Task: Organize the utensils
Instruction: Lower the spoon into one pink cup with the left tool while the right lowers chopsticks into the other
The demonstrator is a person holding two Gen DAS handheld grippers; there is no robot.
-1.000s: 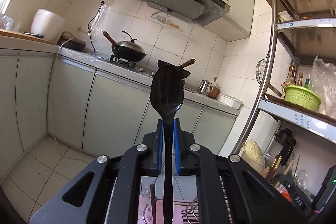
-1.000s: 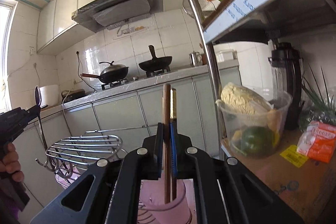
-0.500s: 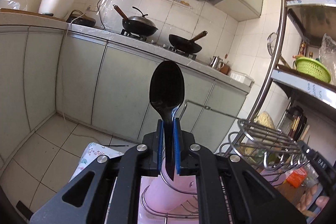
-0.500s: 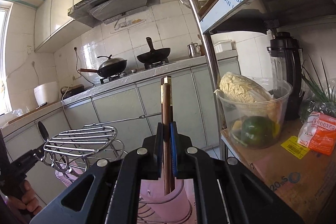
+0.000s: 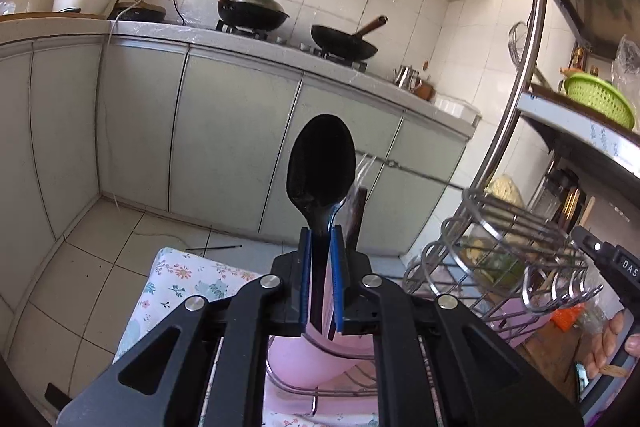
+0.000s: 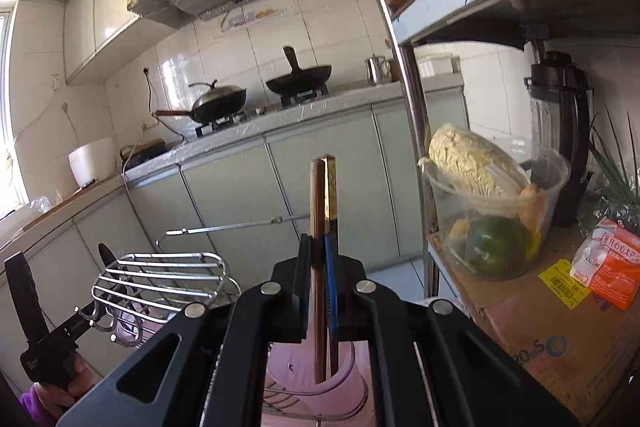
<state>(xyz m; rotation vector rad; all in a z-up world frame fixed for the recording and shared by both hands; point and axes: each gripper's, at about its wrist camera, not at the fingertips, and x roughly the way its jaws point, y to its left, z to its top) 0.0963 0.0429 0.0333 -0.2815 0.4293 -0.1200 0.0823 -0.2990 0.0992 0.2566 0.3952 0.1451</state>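
Left gripper (image 5: 320,239): jaws clamped on the neck of a black spoon (image 5: 321,167), bowl upright, its handle reaching down into a pink cup (image 5: 304,359) set in a wire rack (image 5: 516,227). Right gripper (image 6: 318,247): jaws clamped on a pair of chopsticks (image 6: 323,195), held upright, their lower ends inside the pink cup (image 6: 316,383); whether they touch its bottom cannot be told. The rack stands on a floral cloth (image 5: 176,279). Background: two woks (image 5: 252,13) on the worktop (image 5: 152,29); a green basket (image 5: 600,99) on the shelf (image 5: 580,131).
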